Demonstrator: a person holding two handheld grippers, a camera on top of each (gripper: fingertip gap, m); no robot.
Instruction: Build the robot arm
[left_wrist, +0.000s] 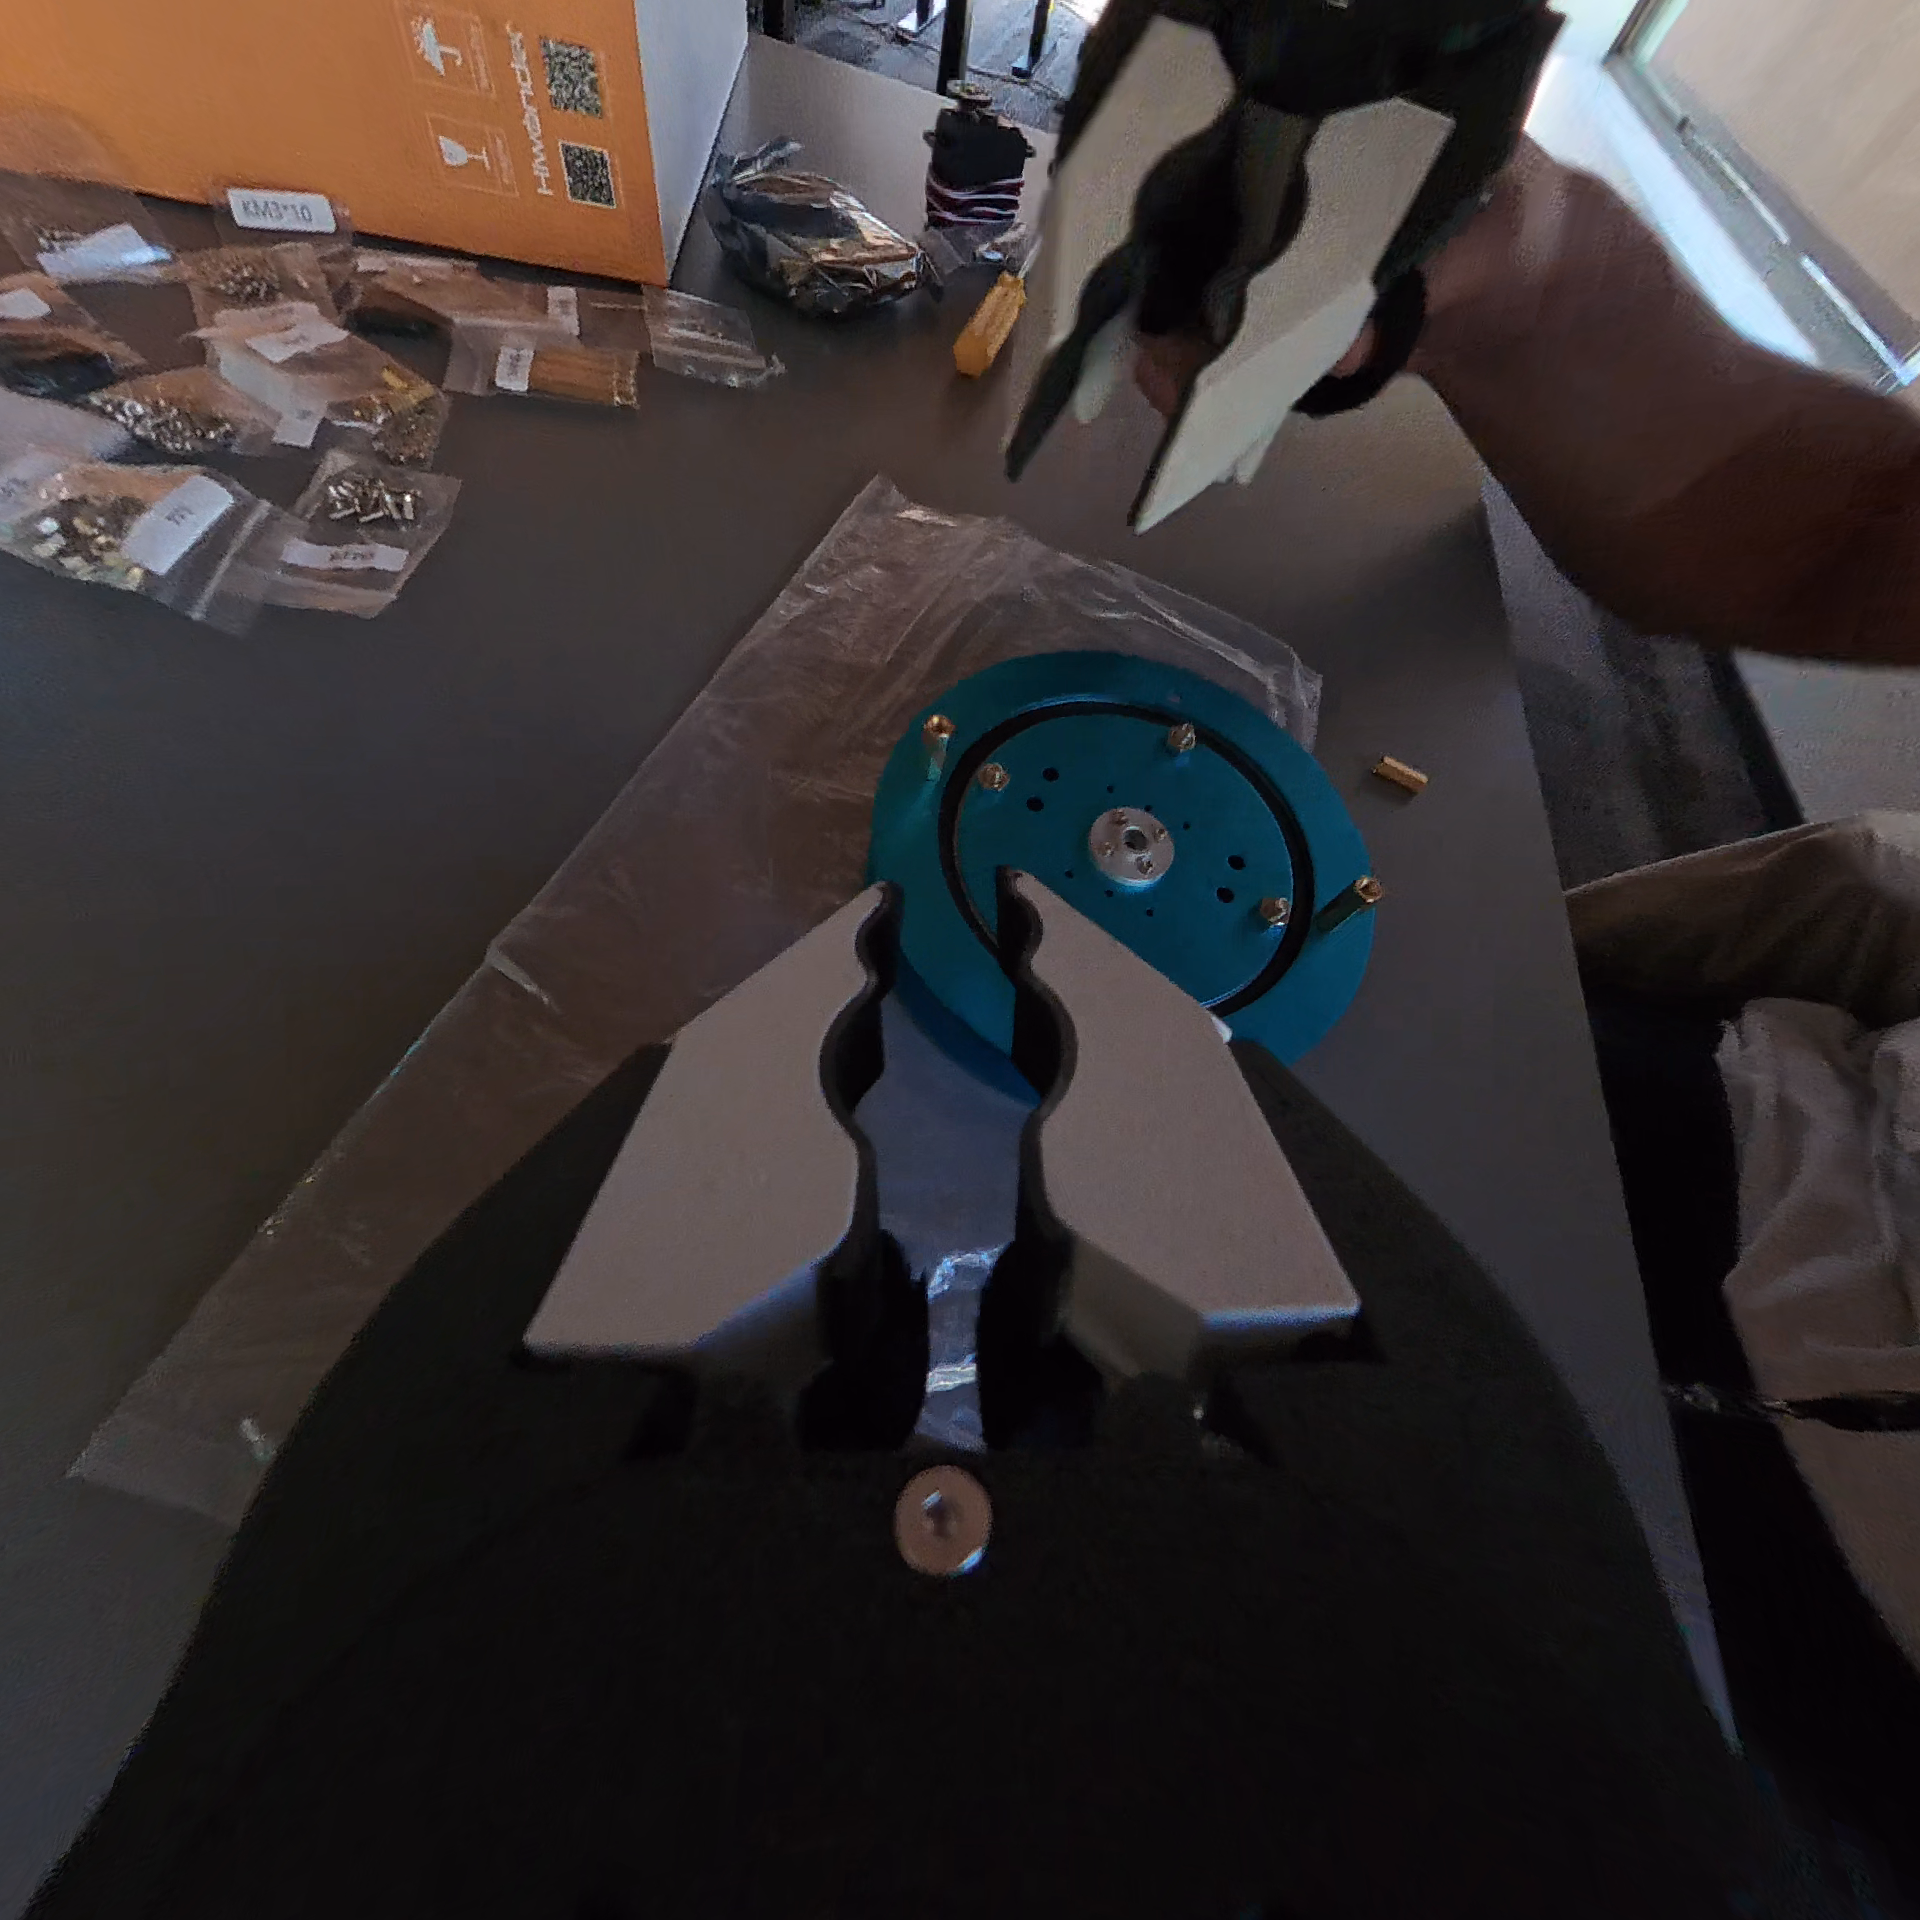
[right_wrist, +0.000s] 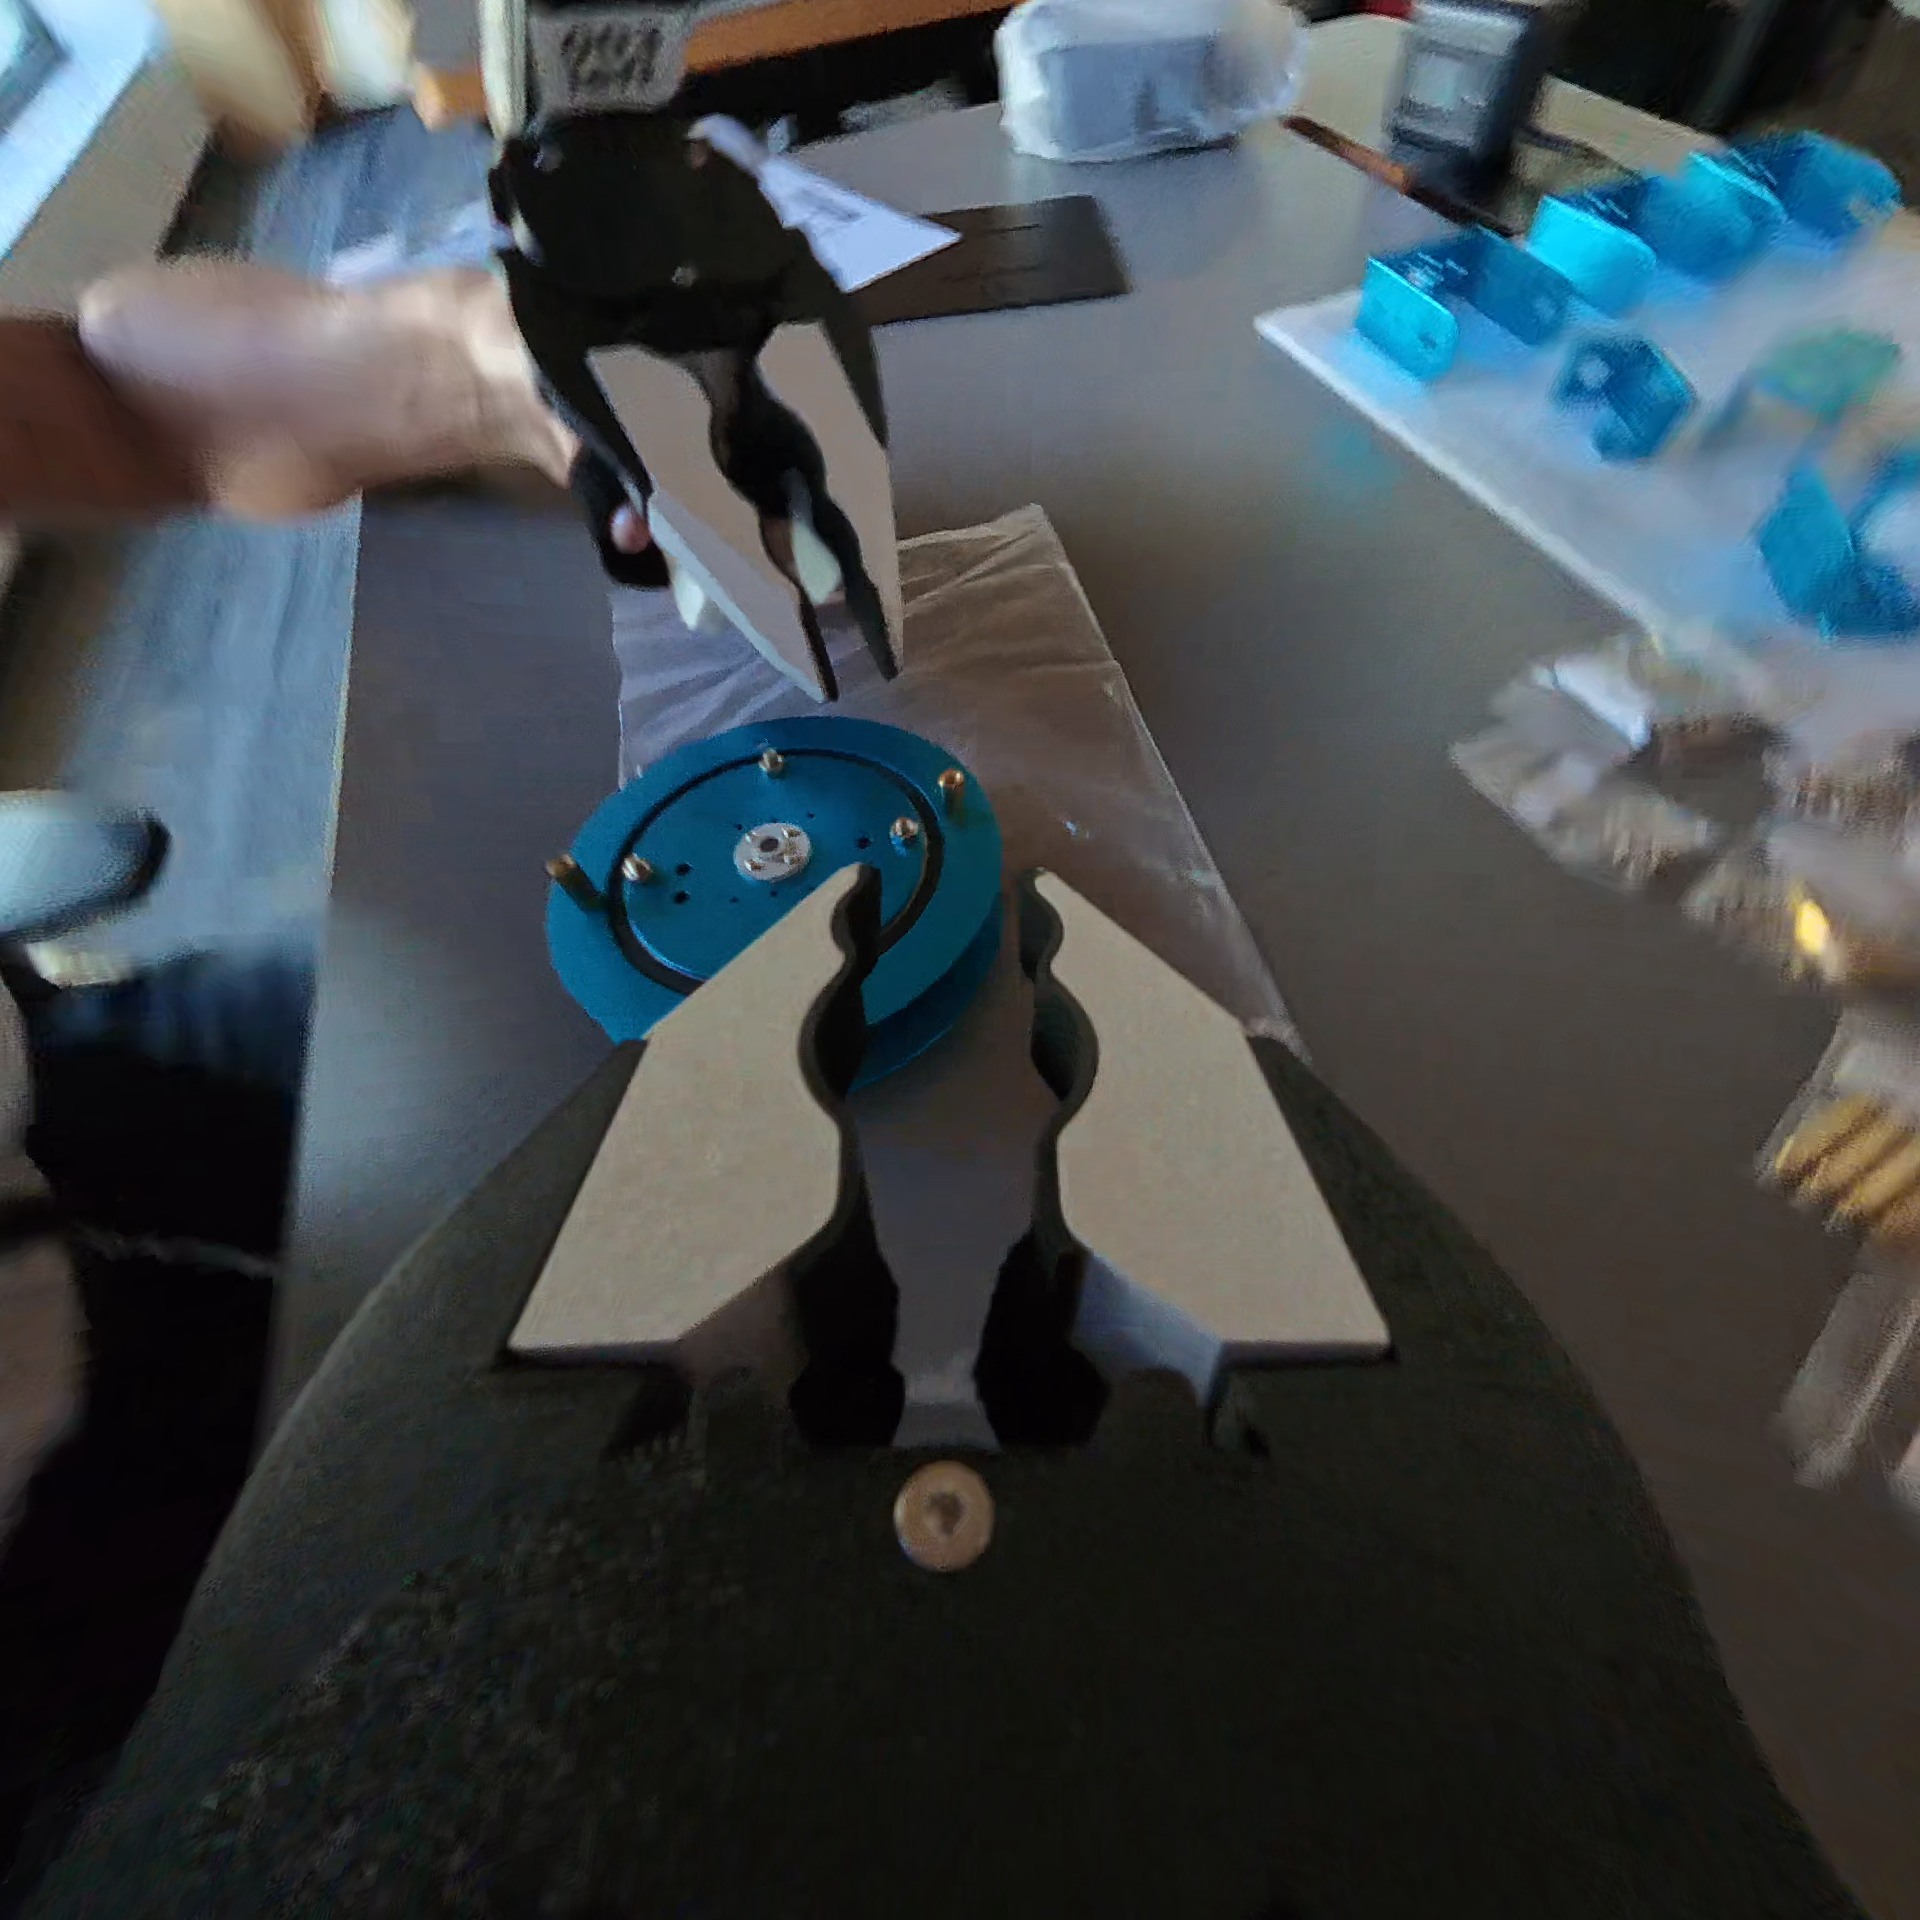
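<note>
left gripper (left_wrist: 943, 883): jaws parted a bit, nothing between them. The tips hang just over the near rim of the blue disc; can't tell if they actually touch it.

right gripper (right_wrist: 948, 871): open about the same, empty too. One finger sits in front of the disc's near edge, the other is off to the side over the plastic. It also shows in the left wrist view (left_wrist: 1075, 499), up in the air and clear of the disc, held by a hand (left_wrist: 1558, 343).

blue disc (left_wrist: 1122, 852): round blue metal plate with a black ring groove and a silver hub in the middle, lying flat close to the table's right edge. A few brass standoffs (left_wrist: 938, 727) stick up from it.

plastic bag (left_wrist: 727, 831): clear sheet lying flat under the disc, running back toward the left gripper.

loose standoff (left_wrist: 1400, 772): a single brass one lying on its side on the bare table, just right of the disc, nearer the edge.

table (left_wrist: 520, 675): dark grey, matte.

hardware bags (left_wrist: 208, 436): bunch of little clear bags of screws and brass bits piled toward the far left side of the table.

orange box (left_wrist: 343, 114): cardboard, standing behind the bags at the far left.

blue brackets (right_wrist: 1621, 301): blurry blue metal parts on a white tray, seen in the right wrist view.
</note>
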